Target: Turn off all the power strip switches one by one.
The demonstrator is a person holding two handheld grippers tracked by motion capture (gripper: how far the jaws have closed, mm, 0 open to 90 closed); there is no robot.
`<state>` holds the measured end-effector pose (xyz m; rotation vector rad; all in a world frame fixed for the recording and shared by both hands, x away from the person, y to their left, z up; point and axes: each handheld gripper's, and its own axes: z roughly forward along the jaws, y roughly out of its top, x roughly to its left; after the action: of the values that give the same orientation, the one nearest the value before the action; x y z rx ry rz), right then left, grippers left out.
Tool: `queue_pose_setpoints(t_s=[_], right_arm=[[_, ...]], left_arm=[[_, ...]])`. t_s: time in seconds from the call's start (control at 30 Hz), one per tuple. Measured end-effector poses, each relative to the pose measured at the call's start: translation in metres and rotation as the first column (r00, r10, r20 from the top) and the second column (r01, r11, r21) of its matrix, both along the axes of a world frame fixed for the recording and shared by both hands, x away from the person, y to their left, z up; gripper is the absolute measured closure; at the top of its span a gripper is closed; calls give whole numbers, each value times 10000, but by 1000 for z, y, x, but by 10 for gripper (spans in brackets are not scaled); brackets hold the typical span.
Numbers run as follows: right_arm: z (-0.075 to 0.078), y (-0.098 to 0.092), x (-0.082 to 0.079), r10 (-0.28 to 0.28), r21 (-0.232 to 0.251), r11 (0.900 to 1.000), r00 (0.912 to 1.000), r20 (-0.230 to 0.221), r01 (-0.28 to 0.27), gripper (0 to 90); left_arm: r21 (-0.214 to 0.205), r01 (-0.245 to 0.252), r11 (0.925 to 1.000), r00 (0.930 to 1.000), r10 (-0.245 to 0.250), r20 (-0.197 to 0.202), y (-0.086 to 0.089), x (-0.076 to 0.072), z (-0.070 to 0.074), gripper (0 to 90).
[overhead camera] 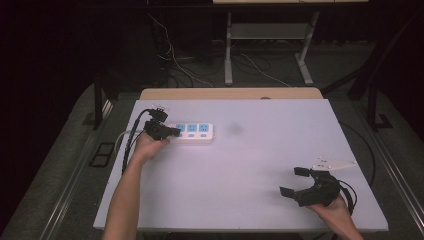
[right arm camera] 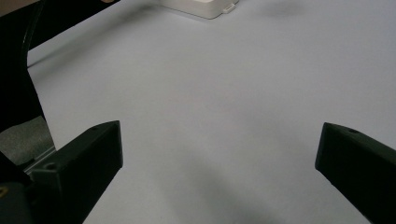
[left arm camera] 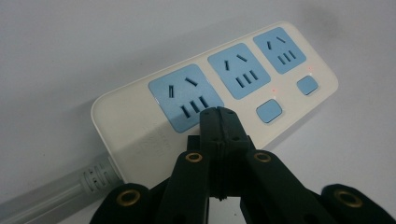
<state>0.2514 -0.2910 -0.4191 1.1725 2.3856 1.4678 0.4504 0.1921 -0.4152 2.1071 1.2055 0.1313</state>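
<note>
A white power strip (overhead camera: 192, 133) with three blue sockets lies at the left of the white table top (overhead camera: 250, 150), its grey cord leaving to the left. My left gripper (overhead camera: 175, 132) is shut, with nothing between its jaws. In the left gripper view, the closed tips of the left gripper (left arm camera: 218, 112) rest over the power strip (left arm camera: 135, 126), just below the nearest socket (left arm camera: 186, 97). Blue switches (left arm camera: 270, 111) show beside the other two sockets, each with a small red light. My right gripper (overhead camera: 294, 181) stands open above the bare table near the front right. The right gripper (right arm camera: 219, 154) holds nothing.
A wooden table edge (overhead camera: 230, 93) runs behind the white top. Beyond it, desk legs (overhead camera: 228, 50) and loose cables (overhead camera: 175, 65) lie on the dark floor. The far end of the strip (right arm camera: 201, 7) shows at the top of the right gripper view.
</note>
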Motion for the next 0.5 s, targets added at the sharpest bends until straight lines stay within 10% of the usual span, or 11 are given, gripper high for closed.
queue_pose_setpoints(t_s=[0.5], right_arm=[[1, -2, 0, -163, 23, 9999, 9999, 46, 163, 6]], left_arm=[[327, 293, 9990, 9988, -306, 381, -4, -5, 5, 895]])
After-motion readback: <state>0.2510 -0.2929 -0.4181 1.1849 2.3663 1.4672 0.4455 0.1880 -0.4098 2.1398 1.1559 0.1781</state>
